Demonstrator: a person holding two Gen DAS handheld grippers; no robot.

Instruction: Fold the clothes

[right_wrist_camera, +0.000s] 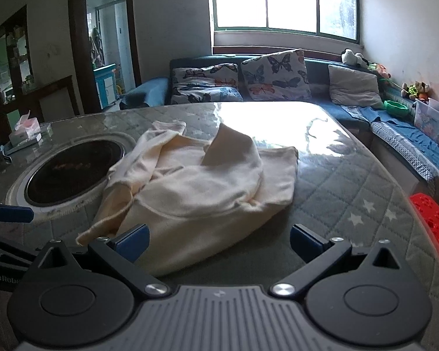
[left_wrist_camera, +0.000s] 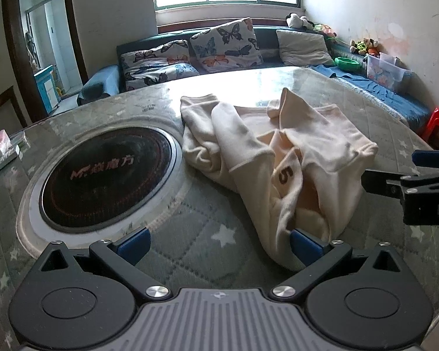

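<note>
Cream garment (left_wrist_camera: 266, 158) crumpled mid-counter (left_wrist_camera: 190, 234), beside the inset burner (left_wrist_camera: 108, 175). Soft, light, limp; will sag. Best taken at hem corners. Left gripper (left_wrist_camera: 219, 241) and right gripper (right_wrist_camera: 219, 241) both wide open, empty, at its near edge.

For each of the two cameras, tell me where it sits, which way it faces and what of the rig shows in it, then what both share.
Left wrist: sits on the left gripper, low over the table, facing the sofa and window; its open blue fingers frame the cream garment, and the right gripper enters at right.
Right wrist: sits on the right gripper, facing likewise; the garment lies just ahead, and the left gripper shows at left.
Shared: garment, round burner, butterfly cushions, window.
</note>
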